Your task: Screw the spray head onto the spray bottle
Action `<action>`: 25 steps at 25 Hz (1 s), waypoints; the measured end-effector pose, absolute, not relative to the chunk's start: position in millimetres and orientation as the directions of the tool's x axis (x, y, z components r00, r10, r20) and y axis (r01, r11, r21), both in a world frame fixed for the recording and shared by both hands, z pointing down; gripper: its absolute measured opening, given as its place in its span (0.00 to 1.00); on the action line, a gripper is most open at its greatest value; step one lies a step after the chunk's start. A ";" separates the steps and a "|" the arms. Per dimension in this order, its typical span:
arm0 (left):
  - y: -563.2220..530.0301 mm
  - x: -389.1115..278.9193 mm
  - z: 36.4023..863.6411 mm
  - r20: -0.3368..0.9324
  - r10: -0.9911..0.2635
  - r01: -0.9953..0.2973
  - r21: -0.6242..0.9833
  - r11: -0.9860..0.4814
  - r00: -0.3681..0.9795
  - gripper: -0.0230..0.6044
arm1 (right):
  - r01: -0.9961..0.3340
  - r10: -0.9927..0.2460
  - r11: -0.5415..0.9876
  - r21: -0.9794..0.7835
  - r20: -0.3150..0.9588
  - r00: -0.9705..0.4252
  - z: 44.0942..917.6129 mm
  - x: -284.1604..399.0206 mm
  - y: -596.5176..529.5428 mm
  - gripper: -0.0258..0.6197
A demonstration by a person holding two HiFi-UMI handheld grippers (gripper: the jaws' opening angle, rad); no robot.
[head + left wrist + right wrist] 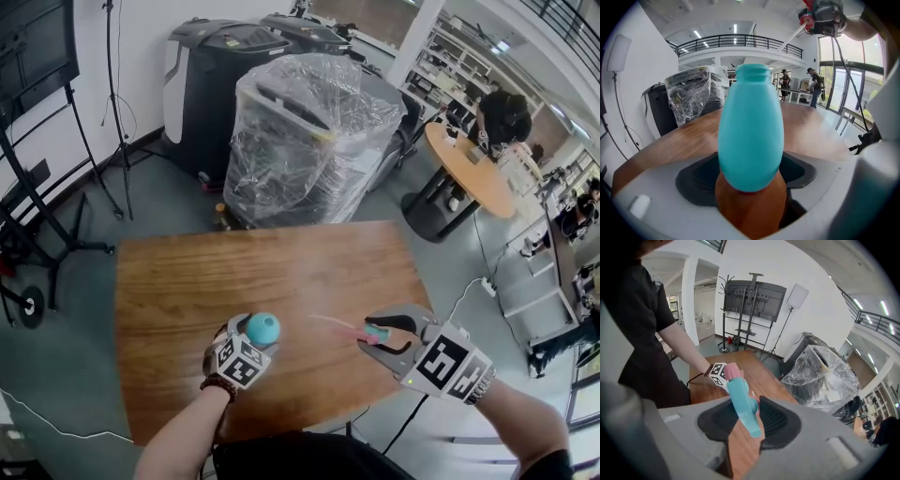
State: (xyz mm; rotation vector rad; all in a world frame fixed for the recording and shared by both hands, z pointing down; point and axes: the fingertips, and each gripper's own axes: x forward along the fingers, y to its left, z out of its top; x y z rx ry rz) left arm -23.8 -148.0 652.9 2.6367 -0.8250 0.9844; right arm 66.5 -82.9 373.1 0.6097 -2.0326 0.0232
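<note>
A teal egg-shaped spray bottle (263, 327) stands upright near the wooden table's (281, 267) front edge, its open neck (752, 71) on top. My left gripper (253, 341) is around its belly (750, 136), and the black pads (696, 178) lie against both sides. To the right, my right gripper (371, 336) is shut on the spray head (742, 401), which is teal with a pink end (731, 371). Its thin tube (328, 324) points left toward the bottle with a gap between them. In the left gripper view the right gripper (824, 18) hangs above, at the upper right.
Beyond the table stand a plastic-wrapped machine (309, 141) and dark bins (211, 84). A round wooden table (469, 169) with people is at the back right. A black stand (37, 216) is at the left, and cables (469, 292) run on the floor at the right.
</note>
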 end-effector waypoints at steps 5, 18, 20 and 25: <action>-145.2 -23.7 645.1 0.665 -0.421 -0.534 -0.039 -0.845 0.617 0.70 | -0.412 -0.401 0.883 0.224 0.817 -0.415 367.5 58.3 -78.8 0.22; -125.4 -31.2 618.7 0.788 -0.408 -0.365 -0.251 -0.897 0.461 0.68 | -0.242 -0.347 0.935 0.261 0.820 -0.455 372.8 37.4 -57.2 0.22; -121.1 -25.3 609.4 0.789 -0.414 -0.334 -0.280 -0.900 0.455 0.68 | -0.193 -0.342 0.939 0.285 0.832 -0.438 375.4 29.9 -52.2 0.22; -105.6 -8.5 584.0 0.791 -0.408 -0.244 -0.330 -0.912 0.456 0.68 | -0.057 -0.332 0.939 0.338 0.854 -0.400 396.6 26.1 -40.0 0.22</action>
